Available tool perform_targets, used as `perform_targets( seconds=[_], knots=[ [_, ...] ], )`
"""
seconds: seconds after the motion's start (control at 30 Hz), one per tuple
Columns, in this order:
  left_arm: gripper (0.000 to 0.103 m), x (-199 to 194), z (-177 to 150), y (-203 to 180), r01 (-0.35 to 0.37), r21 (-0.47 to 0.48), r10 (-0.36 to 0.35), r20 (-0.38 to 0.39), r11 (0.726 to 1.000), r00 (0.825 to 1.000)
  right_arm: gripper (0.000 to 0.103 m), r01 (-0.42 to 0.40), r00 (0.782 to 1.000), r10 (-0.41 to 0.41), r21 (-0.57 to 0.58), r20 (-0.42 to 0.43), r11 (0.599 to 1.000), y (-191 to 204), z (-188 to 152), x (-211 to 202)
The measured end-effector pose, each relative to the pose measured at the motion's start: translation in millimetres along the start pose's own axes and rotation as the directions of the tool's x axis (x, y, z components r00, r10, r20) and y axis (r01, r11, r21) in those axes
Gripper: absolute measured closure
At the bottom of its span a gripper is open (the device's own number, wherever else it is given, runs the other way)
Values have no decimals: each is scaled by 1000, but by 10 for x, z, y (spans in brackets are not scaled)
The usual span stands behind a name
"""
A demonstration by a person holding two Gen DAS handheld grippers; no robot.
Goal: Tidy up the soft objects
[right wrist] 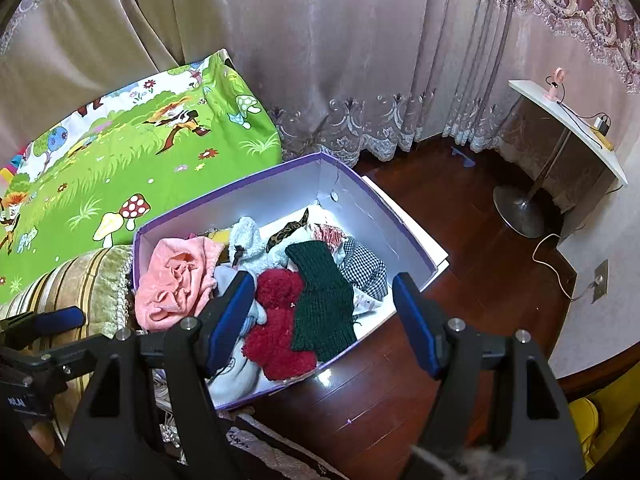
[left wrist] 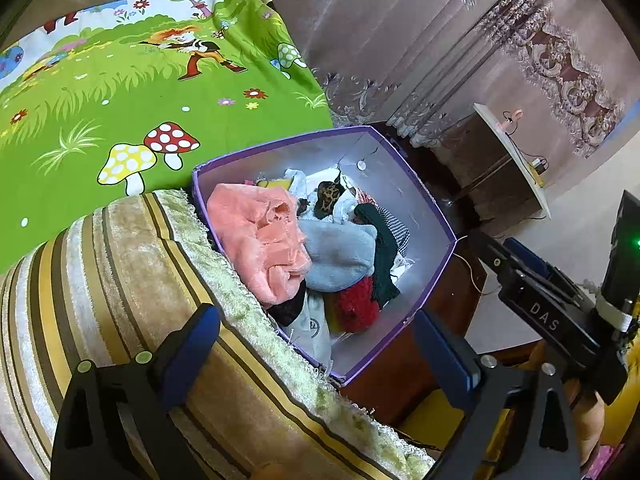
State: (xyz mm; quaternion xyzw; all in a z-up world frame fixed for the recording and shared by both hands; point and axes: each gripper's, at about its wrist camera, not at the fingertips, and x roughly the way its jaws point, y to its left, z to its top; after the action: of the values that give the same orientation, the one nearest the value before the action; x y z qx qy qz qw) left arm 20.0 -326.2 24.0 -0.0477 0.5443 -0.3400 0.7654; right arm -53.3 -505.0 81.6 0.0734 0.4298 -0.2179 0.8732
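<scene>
A purple box with a white inside stands on the wooden floor, against a striped cushion. It holds a pink fleece piece, a grey fleece piece, a red fluffy piece, a dark green knit, a checked cloth and several smaller items. My left gripper hangs open above the box's near end with nothing between its pads. My right gripper is open over the red piece and the green knit, apart from them. The same box fills the middle of the right wrist view.
The striped cushion lies left of the box, with a green cartoon-print sheet behind it. Long curtains hang at the back. A small white side table on a metal stand is at the right, with a cable on the floor.
</scene>
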Motion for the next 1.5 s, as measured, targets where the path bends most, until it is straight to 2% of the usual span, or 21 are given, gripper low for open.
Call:
perform_targets(
  seconds=[1.5],
  knots=[
    [3,8,9,16,10,-18,-10,2,1000,1000,28,-17,1000,17,-9,-10,1000,8,-14,14]
  ],
)
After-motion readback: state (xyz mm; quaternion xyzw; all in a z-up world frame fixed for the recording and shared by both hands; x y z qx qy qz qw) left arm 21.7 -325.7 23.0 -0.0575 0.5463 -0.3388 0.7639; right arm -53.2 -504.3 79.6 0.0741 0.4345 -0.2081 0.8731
